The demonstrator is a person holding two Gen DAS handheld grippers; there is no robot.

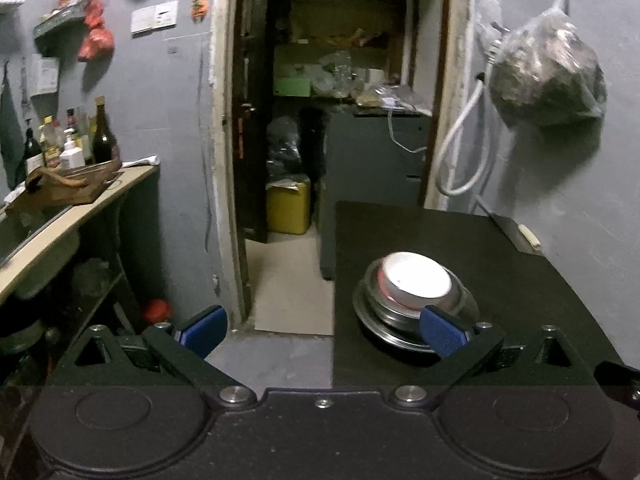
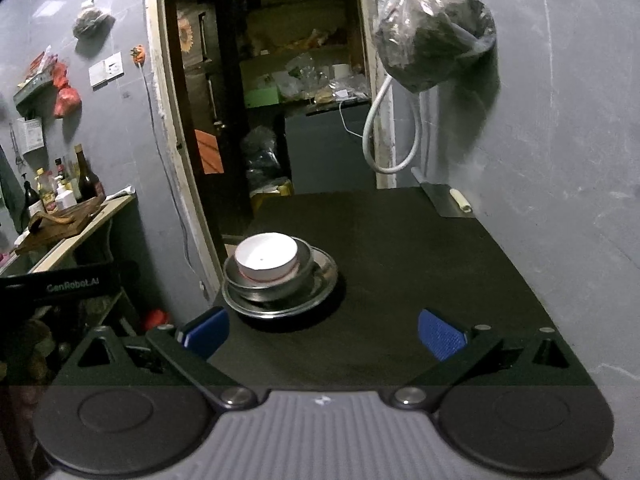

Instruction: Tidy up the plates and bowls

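both wide open and empty: left gripper nearer, white ceramic bowl nested in steel bowl on steel plate just right of centre; right gripper farther.

We held our left gripper level with its blue-padded fingers spread wide and nothing between them. Our right gripper sat the same way, fingers wide apart and holding nothing.
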